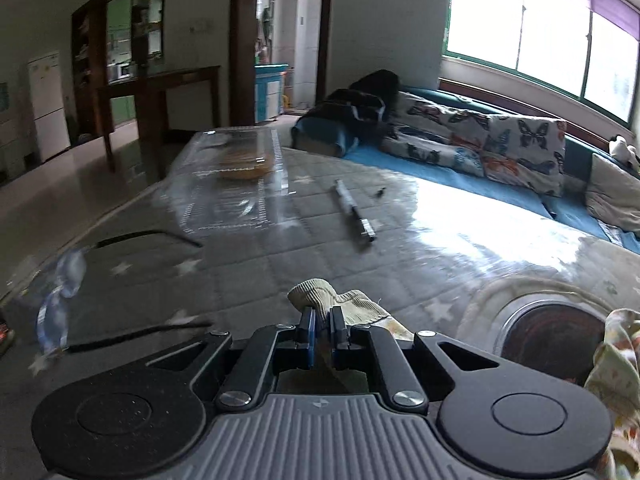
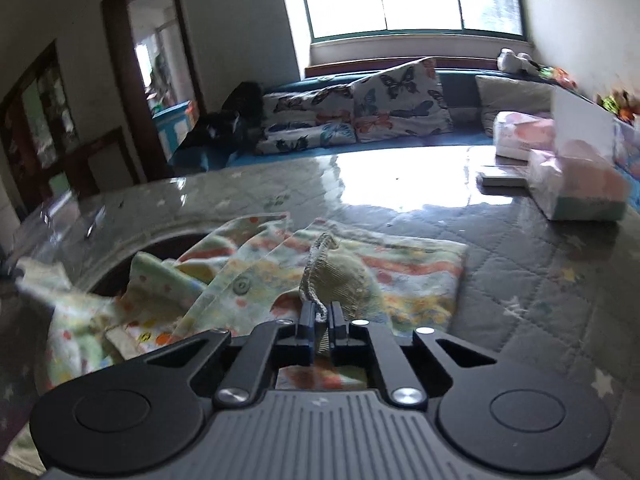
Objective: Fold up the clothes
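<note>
Both grippers were clamped on ribbed cuffs of the shirt [image 2: 400, 268] — left gripper [image 1: 322, 316], right gripper [image 2: 322, 318] — the garment lying centre frame, stretching up and left from the right jaws.

A glass-topped table [image 1: 280, 248] with a grey quilted star-print cover under the glass fills the middle of the room. On the table, a clear plastic container [image 1: 240, 160] holding something tan sits towards its far left edge, a pen [image 1: 354, 214] lies just right of that container, a pair of glasses [image 1: 64, 280] rests at the near left edge, and tissue packs [image 2: 576, 184] sit at the far right. Beyond the table runs a blue sofa [image 1: 500, 188] with butterfly-print cushions [image 1: 480, 140] below a bright window [image 1: 540, 32], and a white fridge [image 1: 46, 104] stands far off to the table's left.
</note>
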Action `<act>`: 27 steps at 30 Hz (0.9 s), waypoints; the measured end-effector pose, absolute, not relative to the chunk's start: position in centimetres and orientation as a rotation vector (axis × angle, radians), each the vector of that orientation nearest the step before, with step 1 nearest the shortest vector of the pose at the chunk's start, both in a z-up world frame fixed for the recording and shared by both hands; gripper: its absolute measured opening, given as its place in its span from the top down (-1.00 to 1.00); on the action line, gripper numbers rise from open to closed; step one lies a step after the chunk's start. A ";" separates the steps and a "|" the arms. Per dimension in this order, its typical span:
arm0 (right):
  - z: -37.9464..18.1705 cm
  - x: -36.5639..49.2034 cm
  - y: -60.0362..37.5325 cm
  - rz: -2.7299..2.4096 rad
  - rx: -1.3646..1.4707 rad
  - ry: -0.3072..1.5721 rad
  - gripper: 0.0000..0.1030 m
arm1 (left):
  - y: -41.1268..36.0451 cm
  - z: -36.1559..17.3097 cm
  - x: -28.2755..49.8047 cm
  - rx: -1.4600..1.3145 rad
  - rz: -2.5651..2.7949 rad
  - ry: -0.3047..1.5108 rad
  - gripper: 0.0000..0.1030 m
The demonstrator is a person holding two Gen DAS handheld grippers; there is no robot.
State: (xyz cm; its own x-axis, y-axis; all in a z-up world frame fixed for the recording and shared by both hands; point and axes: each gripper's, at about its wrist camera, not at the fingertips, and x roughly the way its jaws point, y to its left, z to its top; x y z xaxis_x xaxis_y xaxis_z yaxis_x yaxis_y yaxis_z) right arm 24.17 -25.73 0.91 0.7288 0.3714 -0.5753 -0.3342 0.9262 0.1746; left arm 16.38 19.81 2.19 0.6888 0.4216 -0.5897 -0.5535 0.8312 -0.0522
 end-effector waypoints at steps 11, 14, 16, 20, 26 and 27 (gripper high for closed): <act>4.4 21.2 -32.0 0.215 0.078 0.508 0.93 | 20.9 2.7 9.1 -0.263 0.630 0.586 0.86; 5.3 19.9 -34.0 0.162 0.071 0.476 0.93 | 20.9 2.8 7.1 -0.265 0.649 0.580 0.86; 5.8 19.1 -35.4 0.126 0.068 0.464 0.93 | 20.8 2.9 6.0 -0.266 0.661 0.579 0.86; 6.1 17.3 -38.0 0.055 0.052 0.446 0.93 | 20.6 3.1 3.8 -0.269 0.681 0.575 0.86; 4.9 14.9 -41.5 -0.055 0.015 0.481 0.93 | 20.4 3.5 0.4 -0.262 0.703 0.571 0.86; 4.4 14.7 -42.0 -0.074 0.011 0.493 0.93 | 20.5 3.4 0.1 -0.263 0.706 0.577 0.86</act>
State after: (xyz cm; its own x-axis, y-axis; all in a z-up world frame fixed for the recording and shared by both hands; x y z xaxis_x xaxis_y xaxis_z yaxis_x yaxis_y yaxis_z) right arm 14.70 -42.02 4.43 0.8782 -0.0686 -0.4733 0.0741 0.9972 -0.0070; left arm 0.10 20.46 3.38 0.6144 0.5344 -0.5804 -0.6750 0.7369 -0.0360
